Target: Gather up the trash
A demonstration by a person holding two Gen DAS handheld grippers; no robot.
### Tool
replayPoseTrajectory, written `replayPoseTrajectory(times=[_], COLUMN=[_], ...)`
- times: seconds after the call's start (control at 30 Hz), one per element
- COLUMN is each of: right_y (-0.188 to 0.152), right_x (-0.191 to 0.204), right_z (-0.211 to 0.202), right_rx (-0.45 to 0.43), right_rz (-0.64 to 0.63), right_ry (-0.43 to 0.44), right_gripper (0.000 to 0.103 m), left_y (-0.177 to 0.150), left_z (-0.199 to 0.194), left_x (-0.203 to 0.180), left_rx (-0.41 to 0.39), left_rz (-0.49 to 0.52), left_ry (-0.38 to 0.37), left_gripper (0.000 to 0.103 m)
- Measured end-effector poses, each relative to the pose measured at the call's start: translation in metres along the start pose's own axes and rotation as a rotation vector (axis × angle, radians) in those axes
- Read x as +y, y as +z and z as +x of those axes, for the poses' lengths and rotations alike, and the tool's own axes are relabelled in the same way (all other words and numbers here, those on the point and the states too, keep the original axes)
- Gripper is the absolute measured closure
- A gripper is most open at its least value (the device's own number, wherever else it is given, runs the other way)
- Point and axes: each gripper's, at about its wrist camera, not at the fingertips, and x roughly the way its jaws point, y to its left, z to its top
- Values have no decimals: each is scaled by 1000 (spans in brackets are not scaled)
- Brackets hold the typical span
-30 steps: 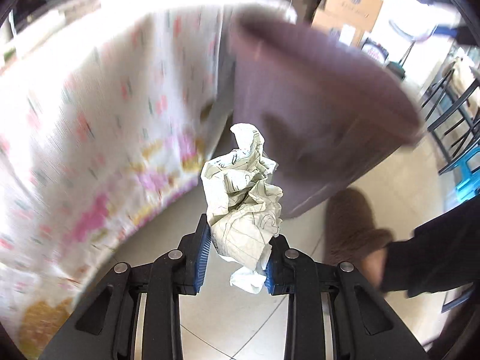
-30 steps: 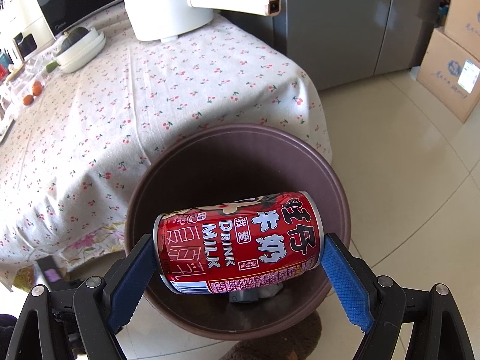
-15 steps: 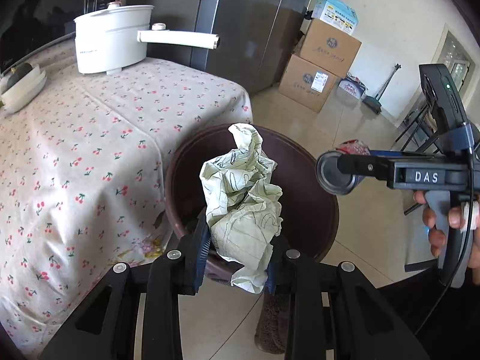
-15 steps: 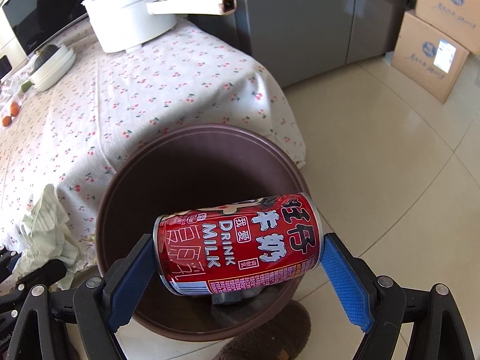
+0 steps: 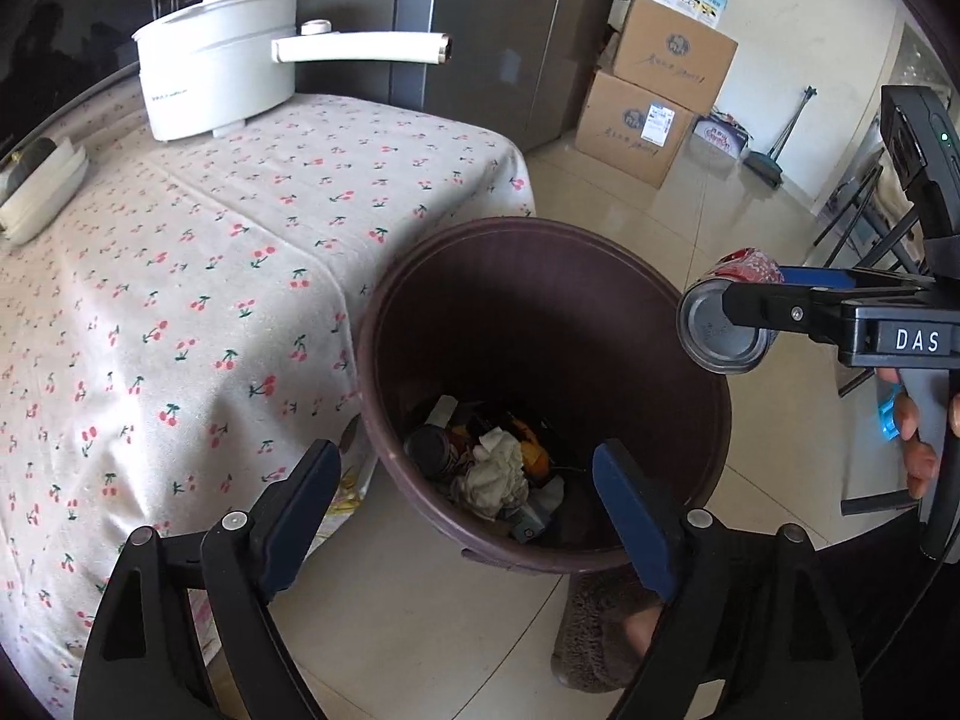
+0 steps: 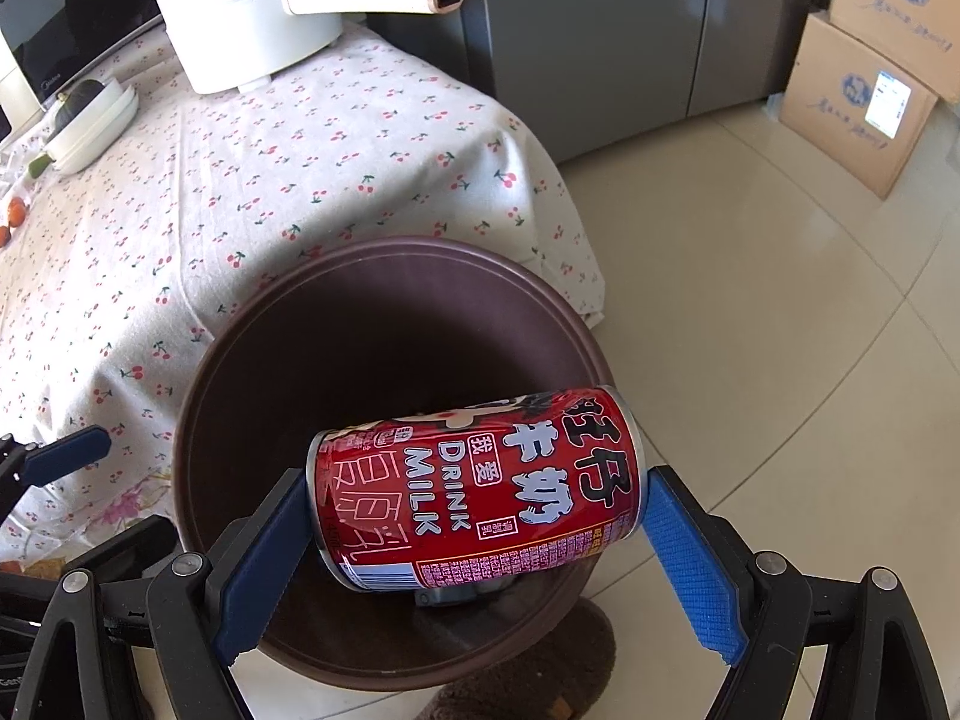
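The left claw hung above the brown bin with its jaws spread wide and nothing between them; they had just been opening. The crumpled paper lay at the bottom of the bin among other rubbish, below the blue pads.

The right claw was clenched on a red milk can, gripping it end to end so that the can lay crosswise, slightly tilted, over the bin's open mouth. In the left wrist view the same can showed its silver end near the bin's far right rim, with the fingers of the hand holding that tool visible at the right edge.

The bin stood on the tiled floor, just beside the near corner of the table, which was covered in a cherry-print cloth that hung down next to the bin's wall. A white pot with a long handle sat at the far edge of the table. Cardboard boxes were stacked well apart against the far wall, and a brown slipper rested on the floor touching the bin's near side.
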Motion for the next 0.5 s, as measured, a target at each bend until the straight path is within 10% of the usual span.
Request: replayPoseTrajectory(times=[0.5], right_y=[-6], right_x=[33], right_z=[-10], right_rx=[-37], right_rz=[-61], right_ry=[-25], right_gripper=[1], left_y=[-32], left_z=[-57], left_x=[50], left_rx=[-37], left_rz=[-135], left_ry=[104], left_gripper=[8])
